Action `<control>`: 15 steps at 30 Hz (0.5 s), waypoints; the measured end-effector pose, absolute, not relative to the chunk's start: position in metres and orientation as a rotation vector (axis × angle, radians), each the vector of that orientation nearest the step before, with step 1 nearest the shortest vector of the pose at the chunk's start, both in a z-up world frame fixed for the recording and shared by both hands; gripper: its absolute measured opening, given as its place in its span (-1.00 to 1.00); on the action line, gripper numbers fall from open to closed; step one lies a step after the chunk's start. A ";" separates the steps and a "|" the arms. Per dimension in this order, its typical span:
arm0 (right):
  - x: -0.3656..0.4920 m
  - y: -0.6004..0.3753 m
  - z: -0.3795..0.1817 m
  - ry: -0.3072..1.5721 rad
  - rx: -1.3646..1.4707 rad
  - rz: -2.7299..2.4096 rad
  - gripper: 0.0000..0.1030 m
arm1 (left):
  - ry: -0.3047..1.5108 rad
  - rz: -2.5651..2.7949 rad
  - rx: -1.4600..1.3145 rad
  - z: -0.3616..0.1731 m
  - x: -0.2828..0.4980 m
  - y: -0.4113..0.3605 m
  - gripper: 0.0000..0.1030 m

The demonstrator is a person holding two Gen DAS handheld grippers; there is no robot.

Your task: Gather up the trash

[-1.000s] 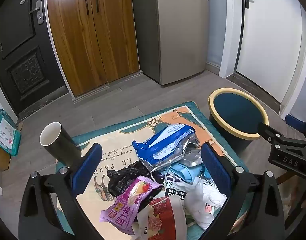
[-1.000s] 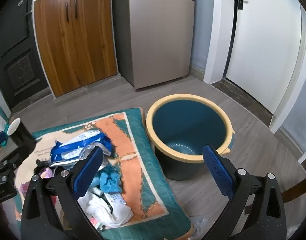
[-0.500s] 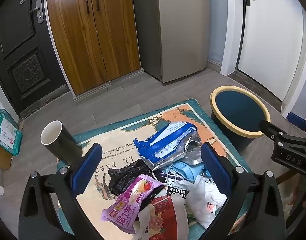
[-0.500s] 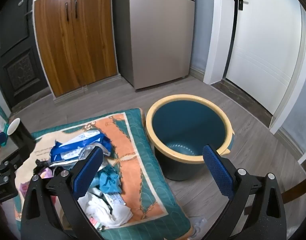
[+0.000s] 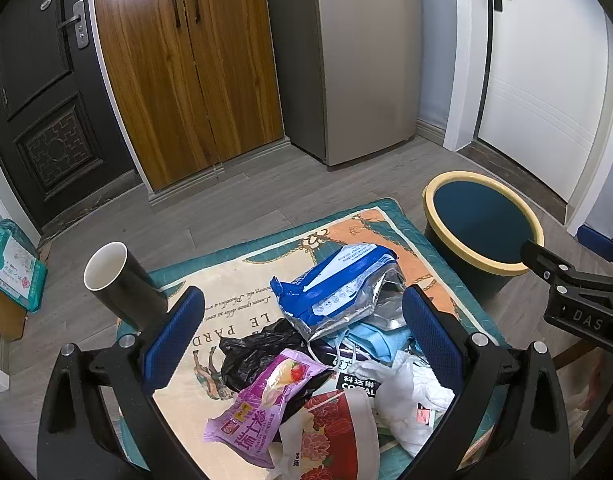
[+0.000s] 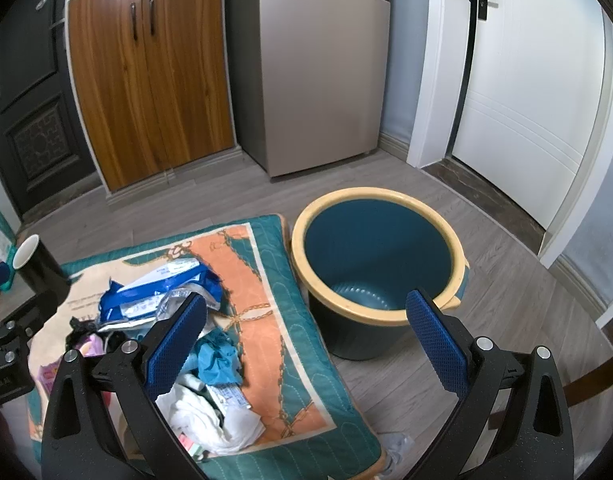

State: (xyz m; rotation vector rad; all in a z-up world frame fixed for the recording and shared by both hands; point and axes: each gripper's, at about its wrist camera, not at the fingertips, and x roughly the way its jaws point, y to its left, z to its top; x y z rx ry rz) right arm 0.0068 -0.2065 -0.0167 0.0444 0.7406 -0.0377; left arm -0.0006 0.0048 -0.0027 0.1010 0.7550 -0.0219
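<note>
Left wrist: crinkled foil pouch [image 5: 338,288]; round bucket [image 5: 482,224]

The red floral packet [image 5: 338,436] runs off the bottom edge — its print is too small to read. The black bag [image 5: 258,350] lies mostly buried under wrappers, perhaps holding something.

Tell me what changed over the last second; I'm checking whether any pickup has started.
Hardly anything. The left gripper drifted slightly, so the trash pile and bin sit a touch higher in its view. Nothing was grasped or released. Both grippers remain open and empty, the right gripper is steady, and the bin still looks empty.
</note>
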 end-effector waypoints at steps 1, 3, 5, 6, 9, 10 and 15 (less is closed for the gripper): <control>0.007 -0.205 -0.016 0.740 0.044 -0.037 0.93 | 0.755 -0.022 0.101 -0.003 -0.001 0.005 0.89; 0.008 -0.204 -0.016 0.741 0.042 -0.037 0.93 | 0.756 -0.022 0.103 -0.001 0.000 0.005 0.89; 0.006 -0.207 -0.015 0.744 0.043 -0.036 0.93 | 0.756 -0.023 0.103 -0.001 0.000 0.005 0.89; 0.006 -0.208 -0.015 0.744 0.043 -0.036 0.93 | 0.756 -0.024 0.103 -0.001 -0.001 0.006 0.89; 0.006 -0.207 -0.015 0.741 0.043 -0.038 0.93 | 0.755 -0.021 0.104 -0.001 0.000 0.005 0.89; 0.006 -0.207 -0.016 0.741 0.043 -0.037 0.93 | 0.756 -0.022 0.103 -0.001 0.000 0.004 0.89; 0.006 -0.206 -0.015 0.743 0.040 -0.037 0.93 | 0.757 -0.021 0.102 -0.001 0.000 0.007 0.89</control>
